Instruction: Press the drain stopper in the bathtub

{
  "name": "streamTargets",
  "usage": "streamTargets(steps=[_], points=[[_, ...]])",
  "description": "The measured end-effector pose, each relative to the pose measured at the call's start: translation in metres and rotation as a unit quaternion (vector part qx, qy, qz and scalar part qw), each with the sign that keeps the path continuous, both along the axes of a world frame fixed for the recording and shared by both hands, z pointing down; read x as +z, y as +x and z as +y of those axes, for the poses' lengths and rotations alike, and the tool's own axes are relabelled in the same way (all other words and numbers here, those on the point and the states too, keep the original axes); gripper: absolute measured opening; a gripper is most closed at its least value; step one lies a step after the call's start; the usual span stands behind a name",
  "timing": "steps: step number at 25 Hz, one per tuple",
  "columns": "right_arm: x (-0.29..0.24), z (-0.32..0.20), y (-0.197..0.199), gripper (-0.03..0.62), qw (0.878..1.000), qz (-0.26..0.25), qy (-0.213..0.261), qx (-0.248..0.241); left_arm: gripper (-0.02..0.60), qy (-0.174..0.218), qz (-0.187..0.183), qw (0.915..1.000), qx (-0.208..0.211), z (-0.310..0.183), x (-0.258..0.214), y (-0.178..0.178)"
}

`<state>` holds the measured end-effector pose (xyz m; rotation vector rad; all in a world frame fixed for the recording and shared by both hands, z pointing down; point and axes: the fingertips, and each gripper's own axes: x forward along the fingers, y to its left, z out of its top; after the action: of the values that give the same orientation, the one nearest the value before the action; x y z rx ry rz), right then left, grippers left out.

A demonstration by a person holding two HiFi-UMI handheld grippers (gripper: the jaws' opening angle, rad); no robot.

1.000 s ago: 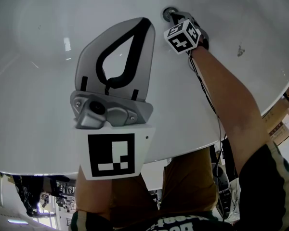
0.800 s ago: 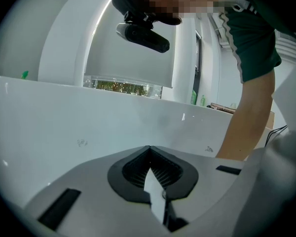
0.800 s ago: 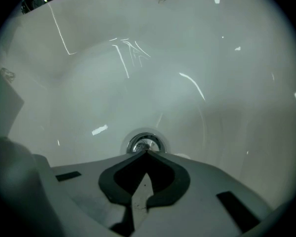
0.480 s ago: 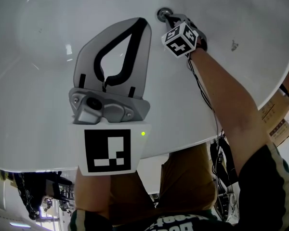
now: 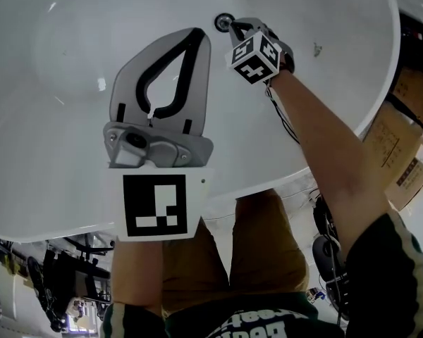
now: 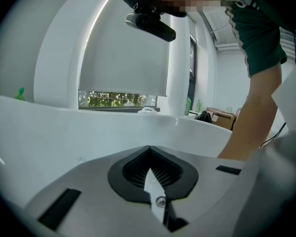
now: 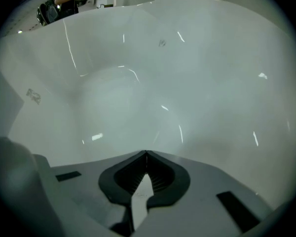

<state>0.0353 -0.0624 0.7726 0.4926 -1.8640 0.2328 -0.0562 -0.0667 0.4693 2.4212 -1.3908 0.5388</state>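
Quick rundown of that moment. The drain stopper (image 5: pixel 224 22) sat at the far end of the bathtub (image 5: pixel 49 118) floor, a small round chrome disc near the top of the head view. Being round, it had no real long axis. Its flat face pointed up out of the tub floor, so my guess is any press had to go straight down into that face.

The right gripper (image 5: pixel 237 27) was clearly the nearer 1. Its tips were just beside the stopper, on the side toward the person, with the marker cube (image 5: pixel 255 55) right behind them. From the head view I couldn't say if the tips were touching the disc or just off it. Its jaws were pinched fully together with nothing between them, and the right gripper view showed only bare tub wall (image 7: pixel 187 83) past the tips, no stopper.

The left gripper (image 5: pixel 199 34) hung over the tub to the left of the stopper, near it but apart. Its 2 jaws were also closed on nothing (image 6: pixel 149 147), pointing at the tub's far rim (image 6: pixel 89 127).

Couldn't tell whether the stopper was popped up or pushed down.
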Motion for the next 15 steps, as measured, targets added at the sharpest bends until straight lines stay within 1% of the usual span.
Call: streamTargets(steps=[7,15], points=[[-0.064,-0.004,-0.008,0.011,0.999,-0.03,0.023,0.017,0.006,0.023,-0.011,0.9997,0.007,0.0,-0.035,0.001],[-0.159,-0.001,-0.013,0.011,0.993,-0.09,0.057,0.041,0.006,0.015,-0.024,0.9996,0.006,0.009,-0.065,0.01]])
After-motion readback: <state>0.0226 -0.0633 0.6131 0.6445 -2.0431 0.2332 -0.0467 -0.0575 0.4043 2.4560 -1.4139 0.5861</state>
